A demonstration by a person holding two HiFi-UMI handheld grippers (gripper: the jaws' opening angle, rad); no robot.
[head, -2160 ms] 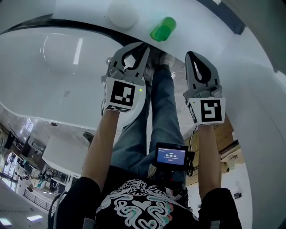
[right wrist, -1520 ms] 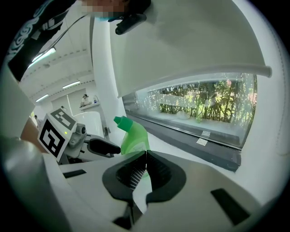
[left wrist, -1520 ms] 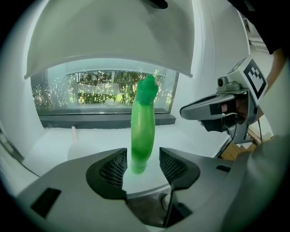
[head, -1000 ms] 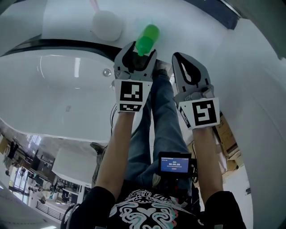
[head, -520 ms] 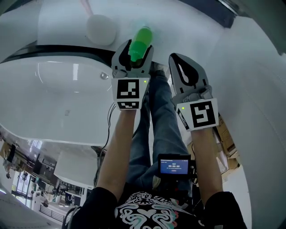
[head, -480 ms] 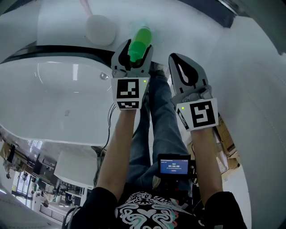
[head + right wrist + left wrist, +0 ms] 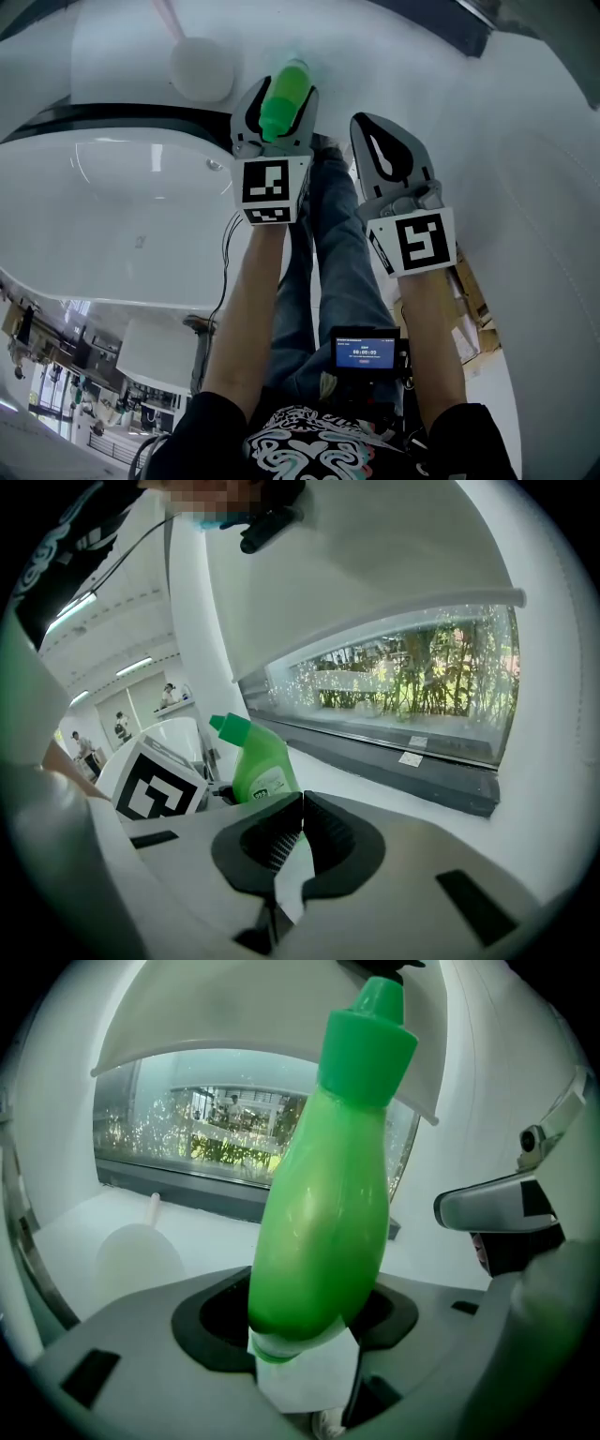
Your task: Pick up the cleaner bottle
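The green cleaner bottle [image 7: 287, 79] with a pointed green cap stands between the jaws of my left gripper [image 7: 280, 97], which is shut on its lower body. In the left gripper view the bottle [image 7: 328, 1204] fills the middle and leans to the right, with my left gripper [image 7: 309, 1330] clamped around its base. My right gripper [image 7: 373, 131] hangs just right of it, shut with nothing held. From the right gripper view the bottle [image 7: 255, 766] shows to the left behind the closed right gripper [image 7: 301, 829]. Whether the bottle rests on the ledge is hidden.
A white bathtub [image 7: 112, 197] with a drain fitting [image 7: 215, 165] lies to the left. A white round object [image 7: 200, 70] with a pink handle sits on the tub ledge left of the bottle. A dark window sill [image 7: 403, 761] runs behind. The person's jeans-clad legs [image 7: 342, 244] are below.
The left gripper moved forward to the bottle, which stood apart on the ledge, and closed around it. The right gripper kept its place beside it, still shut.
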